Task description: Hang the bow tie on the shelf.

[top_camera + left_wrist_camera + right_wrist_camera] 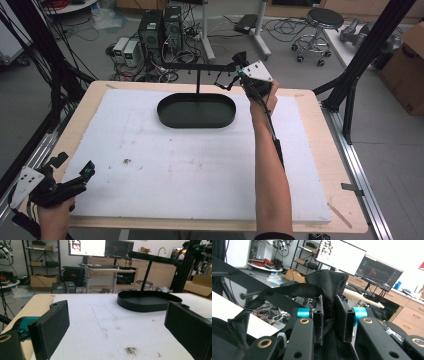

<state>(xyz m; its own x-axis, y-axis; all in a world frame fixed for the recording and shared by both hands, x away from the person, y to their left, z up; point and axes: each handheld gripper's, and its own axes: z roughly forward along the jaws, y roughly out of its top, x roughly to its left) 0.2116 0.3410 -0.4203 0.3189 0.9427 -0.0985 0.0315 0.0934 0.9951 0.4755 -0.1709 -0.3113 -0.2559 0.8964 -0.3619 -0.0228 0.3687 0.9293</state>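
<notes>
Right gripper [239, 64] hovering raised at the far edge of the table [320, 150], beside the end of the horizontal bar [197, 66] of a black stand. Jaws clamping a piece of black fabric [325, 287], pinched narrowly between the pads [319, 317] in the right gripper view; fabric strap [289, 291] stretching off toward the bar. Black oval tray [196, 111] forming the stand's base, sitting on the white foam mat [175, 165] near its far edge. Left gripper [80, 175] resting low at the near left corner of the mat, jaws spread wide, gripping nothing, pointing toward the tray. Small dark stains [130, 350] marking the mat.
</notes>
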